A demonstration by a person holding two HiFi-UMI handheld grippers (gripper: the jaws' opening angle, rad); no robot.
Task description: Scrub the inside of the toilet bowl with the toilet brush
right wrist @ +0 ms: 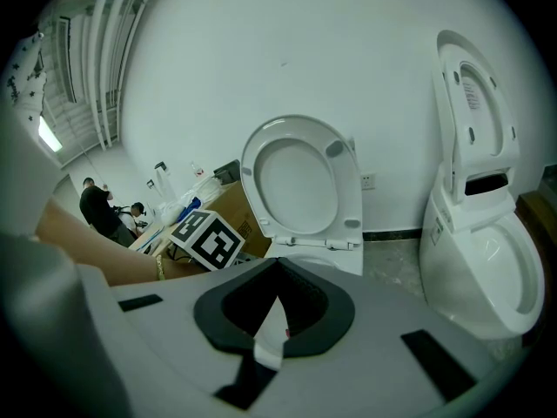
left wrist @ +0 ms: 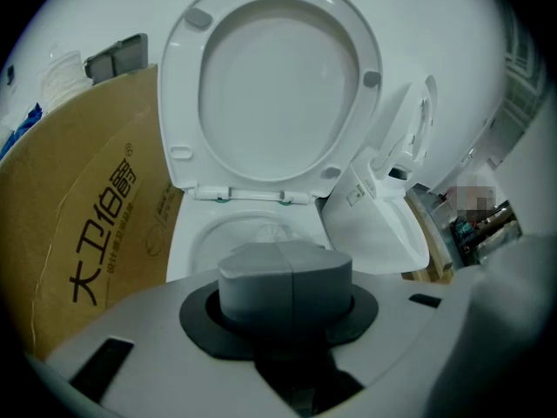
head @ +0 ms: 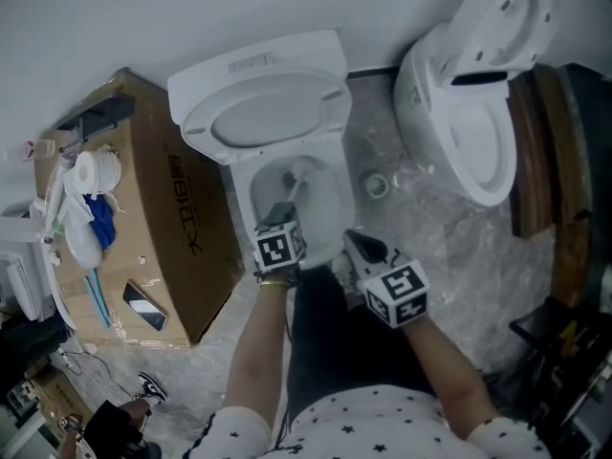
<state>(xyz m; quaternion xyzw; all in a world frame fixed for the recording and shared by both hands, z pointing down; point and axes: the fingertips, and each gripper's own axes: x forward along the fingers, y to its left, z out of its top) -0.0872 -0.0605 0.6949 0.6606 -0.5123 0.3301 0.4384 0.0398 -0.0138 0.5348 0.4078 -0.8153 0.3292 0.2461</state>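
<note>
**Brush in the bowl, held by my left claw**

The toilet brush (head: 295, 189) stands tilted inside the toilet bowl (head: 331, 207), its pale bristle head down near the back of the basin and its grey handle sloping up towards me. My left gripper (head: 284, 214) is clamped on the top of that handle; in the left gripper view the grey handle end fills the dark ring of the jaws. My right gripper (head: 365, 250) hangs just beside the front right edge of the bowl, near the left one but not touching it. In the right gripper view its jaws meet at their tips around a dark hollow with nothing in it.

The seat (head: 265, 115) is raised against the white wall behind the bowl. A brown cardboard box (head: 182, 228) sits close against the toilet's left side, with a paper roll (head: 97, 171) and blue items on top. A second toilet (head: 478, 113), lid up, stands well apart to the right on the grey mottled floor (head: 435, 247).
</note>
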